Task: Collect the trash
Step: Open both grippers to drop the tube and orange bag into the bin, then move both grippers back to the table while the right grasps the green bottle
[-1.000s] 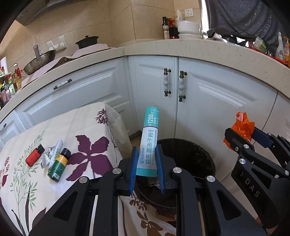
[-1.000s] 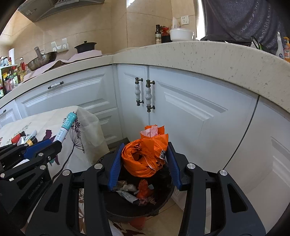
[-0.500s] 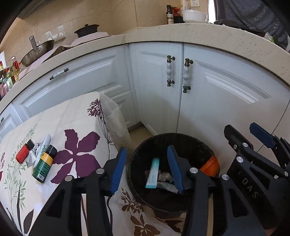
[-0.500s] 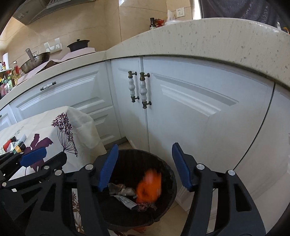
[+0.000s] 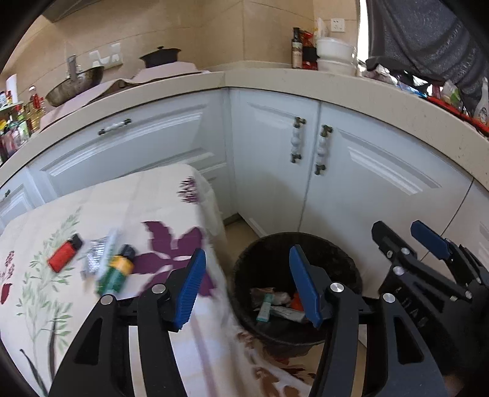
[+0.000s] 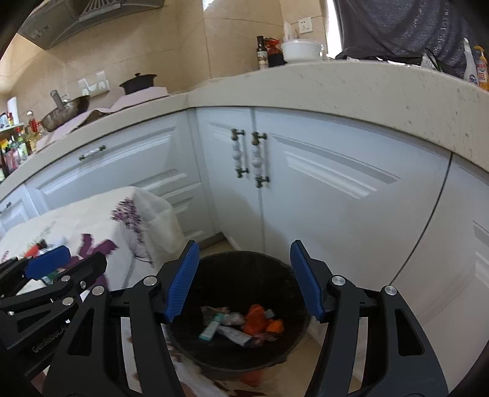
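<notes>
A black trash bin point(image 5: 276, 334) point(image 6: 229, 357) stands on the floor by the table corner. Inside it lie a teal tube point(image 5: 265, 307) point(image 6: 211, 327), an orange bag point(image 6: 256, 317) and other scraps. My left gripper point(image 5: 247, 253) hovers over the bin's left rim, its jaws opening with nothing between them. My right gripper point(image 6: 243, 245) is open and empty above the bin, and shows at the right of the left wrist view point(image 5: 397, 227). On the flowered tablecloth point(image 5: 91, 210) lie a red lighter point(image 5: 64, 253), a foil piece point(image 5: 91, 259) and a green bottle point(image 5: 117, 271).
White cabinet doors point(image 5: 351, 183) under a beige counter point(image 6: 336, 88) close in behind the bin. A wok point(image 5: 75, 84), a dark pot point(image 5: 160, 56), bottles and a white bowl point(image 6: 301, 50) sit on the counter. A person in dark clothing point(image 6: 397, 27) stands at the upper right.
Both grippers opened: the left let go of the teal tube, the right of the orange bag, and both things fell into the bin. The left view then swung slightly left.
</notes>
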`<move>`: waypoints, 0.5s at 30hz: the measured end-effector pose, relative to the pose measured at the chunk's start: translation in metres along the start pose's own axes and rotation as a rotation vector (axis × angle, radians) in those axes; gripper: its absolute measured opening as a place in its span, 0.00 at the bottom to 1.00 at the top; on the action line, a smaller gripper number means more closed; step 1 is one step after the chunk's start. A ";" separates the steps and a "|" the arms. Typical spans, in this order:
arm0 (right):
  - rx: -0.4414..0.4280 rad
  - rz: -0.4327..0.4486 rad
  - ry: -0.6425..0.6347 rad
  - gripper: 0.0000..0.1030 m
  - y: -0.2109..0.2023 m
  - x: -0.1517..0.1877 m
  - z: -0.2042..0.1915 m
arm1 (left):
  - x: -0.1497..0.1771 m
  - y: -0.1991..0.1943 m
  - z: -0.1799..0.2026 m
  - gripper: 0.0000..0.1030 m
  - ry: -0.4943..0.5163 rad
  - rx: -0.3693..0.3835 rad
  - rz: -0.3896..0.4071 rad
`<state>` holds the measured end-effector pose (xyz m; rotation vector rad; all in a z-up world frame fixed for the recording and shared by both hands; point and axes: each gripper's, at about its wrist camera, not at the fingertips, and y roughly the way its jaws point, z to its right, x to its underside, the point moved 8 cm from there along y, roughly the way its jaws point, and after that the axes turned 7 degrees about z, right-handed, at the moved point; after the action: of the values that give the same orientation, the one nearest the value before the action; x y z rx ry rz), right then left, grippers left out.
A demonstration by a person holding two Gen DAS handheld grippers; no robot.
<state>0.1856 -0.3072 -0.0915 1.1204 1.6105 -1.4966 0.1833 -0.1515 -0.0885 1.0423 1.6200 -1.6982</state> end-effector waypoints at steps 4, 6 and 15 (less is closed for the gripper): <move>-0.054 0.003 -0.005 0.59 -0.008 -0.005 -0.035 | 0.001 -0.010 -0.039 0.55 -0.020 -0.050 -0.002; -0.083 0.003 -0.012 0.59 -0.010 -0.007 -0.053 | 0.002 -0.016 -0.065 0.55 -0.033 -0.089 0.001; -0.196 -0.040 -0.071 0.59 -0.006 -0.001 -0.144 | 0.016 -0.043 -0.174 0.55 -0.089 -0.259 0.006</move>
<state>0.1926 -0.1650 -0.0698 0.9222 1.6981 -1.3540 0.1649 0.0267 -0.0722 0.8320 1.7213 -1.4615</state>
